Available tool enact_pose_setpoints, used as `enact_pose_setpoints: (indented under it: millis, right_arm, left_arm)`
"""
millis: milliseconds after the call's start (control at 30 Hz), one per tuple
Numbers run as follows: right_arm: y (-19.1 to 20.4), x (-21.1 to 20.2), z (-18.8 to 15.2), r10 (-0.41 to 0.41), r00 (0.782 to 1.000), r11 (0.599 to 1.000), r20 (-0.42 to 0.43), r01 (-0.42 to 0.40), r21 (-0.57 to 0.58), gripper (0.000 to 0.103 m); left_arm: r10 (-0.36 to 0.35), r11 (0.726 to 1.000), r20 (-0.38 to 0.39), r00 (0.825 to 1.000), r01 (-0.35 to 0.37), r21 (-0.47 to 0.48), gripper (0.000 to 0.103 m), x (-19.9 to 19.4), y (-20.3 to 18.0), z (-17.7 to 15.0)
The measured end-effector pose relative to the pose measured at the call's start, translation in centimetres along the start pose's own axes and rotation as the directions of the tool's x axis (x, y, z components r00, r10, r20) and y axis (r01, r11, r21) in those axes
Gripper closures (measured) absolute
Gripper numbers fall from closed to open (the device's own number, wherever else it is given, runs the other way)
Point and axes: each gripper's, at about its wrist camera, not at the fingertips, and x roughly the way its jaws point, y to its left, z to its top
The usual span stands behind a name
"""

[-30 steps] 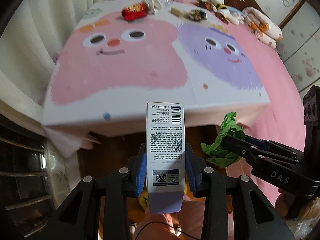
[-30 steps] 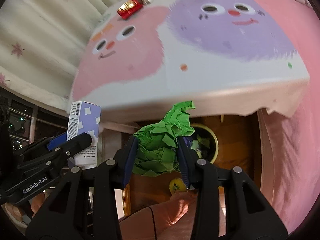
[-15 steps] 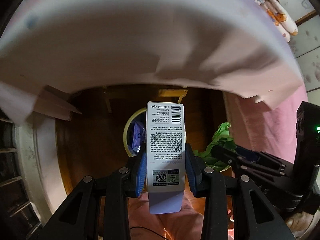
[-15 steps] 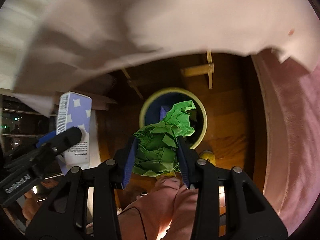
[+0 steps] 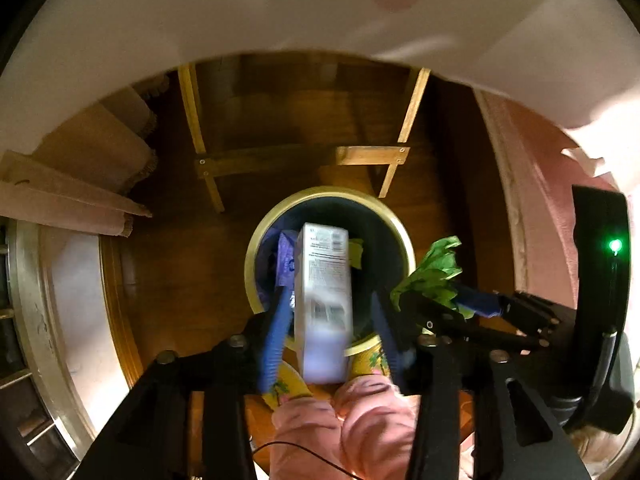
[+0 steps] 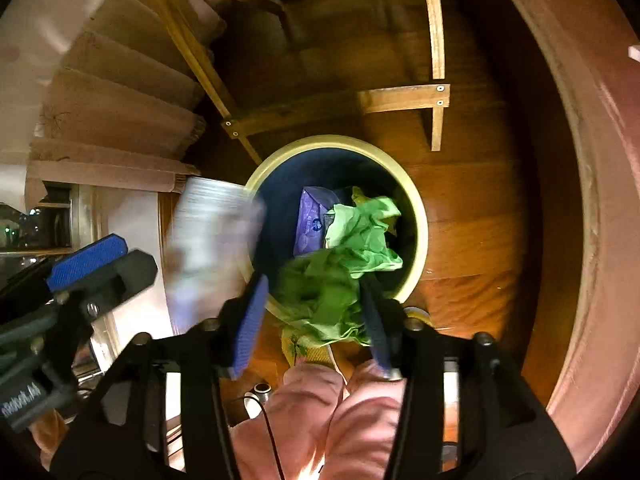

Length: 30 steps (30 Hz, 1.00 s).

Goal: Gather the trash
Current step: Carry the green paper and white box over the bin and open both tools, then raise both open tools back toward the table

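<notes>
Both hand-held grippers, clamped half a second ago, now gape wide over the round yellow-rimmed bin (image 5: 404, 240), releasing the white printed carton (image 5: 325, 300) and crumpled green paper (image 6: 340, 272) into it.

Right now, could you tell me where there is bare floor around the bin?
Bare wood floor lies right of the bin, toward the pink bedding. Behind it the table legs crowd in; cardboard fills the left.

Dim underside of a table w/ pale cloth (image 5: 280, 12) hanging over its edge; light wooden frame rails (image 5: 304, 156) above a dark, glossy wood floor (image 6: 472, 216). Pink bedding (image 6: 600, 184) at right, folded cardboard (image 5: 68, 196) & a metal window frame (image 5: 28, 304) at left.
</notes>
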Motion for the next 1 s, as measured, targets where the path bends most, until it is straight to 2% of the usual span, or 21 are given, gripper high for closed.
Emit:
enact_pose_setpoints:
  millis: [33,67,167,367,533,733,1000]
  right_arm:
    - [0.1,0.1,0.0,-0.002,1.0,1.0,0.006,0.002,-0.006,0.048]
    - [0.1,0.1,0.0,-0.007,1.0,1.0,0.012,0.007,-0.012,0.048]
    - [0.1,0.0,0.4,-0.01,1.0,1.0,0.023,0.01,-0.014,0.046]
    - [0.7,-1.6,0.7,-0.013,0.999,1.0,0.053,0.013,-0.01,0.046]
    - [1.7,-4.7,0.3,-0.012,0.996,1.0,0.085,0.013,-0.007,0.046]
    - [3.2,-10.4,-0.3,0.007,0.991,1.0,0.134,-0.01,0.021,0.046]
    - [5.6,-19.8,-1.3,0.035,0.977,0.998,0.213,-0.044,0.04,0.046]
  left_arm:
    - [0.005,1.0,0.0,1.0,-0.005,-0.005,0.04,0.3,0.2,-0.1]
    - [0.009,1.0,-0.001,1.0,-0.009,-0.01,0.035,0.4,0.4,-0.2]
    - [0.013,1.0,-0.002,1.0,-0.013,-0.025,0.029,0.9,1.2,-0.4]
    - [0.036,0.999,0.028,0.999,-0.035,-0.036,0.029,-1.3,1.9,-0.7]
    - [0.034,0.999,0.06,0.998,-0.032,-0.032,0.029,-5.1,1.7,-1.0]
    - [0.016,1.0,0.113,0.994,-0.014,-0.02,0.029,-11.2,1.1,-1.0]
    - [0.017,0.998,0.166,0.986,-0.025,0.049,0.029,-21.0,-0.7,-0.5]
